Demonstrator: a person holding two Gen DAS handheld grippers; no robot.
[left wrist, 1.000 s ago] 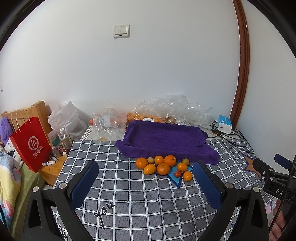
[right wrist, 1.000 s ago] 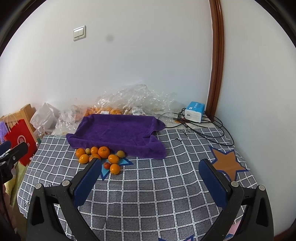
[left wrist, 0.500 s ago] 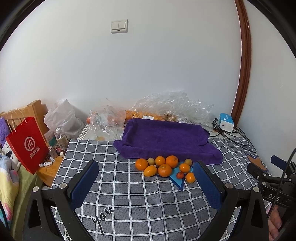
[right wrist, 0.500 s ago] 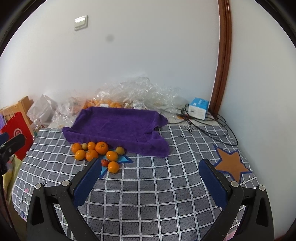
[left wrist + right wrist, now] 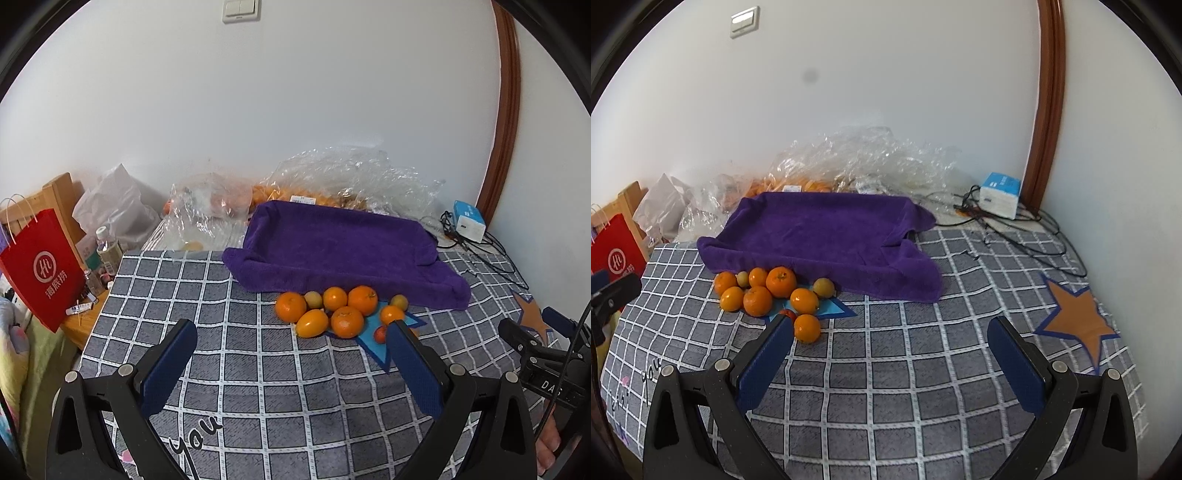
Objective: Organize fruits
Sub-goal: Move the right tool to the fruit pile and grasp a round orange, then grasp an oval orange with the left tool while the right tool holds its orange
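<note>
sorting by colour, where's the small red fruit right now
In the right wrist view the small red fruit lies at the pile's near edge, on the blue star, beside the nearest orange.

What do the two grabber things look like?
Both look alike. The left gripper and right gripper each have two flat dark blue pads on chunky black frames with round silver screws. In the left view, the other gripper's black body shows white letters "DAS" and a thin black cable.
</note>
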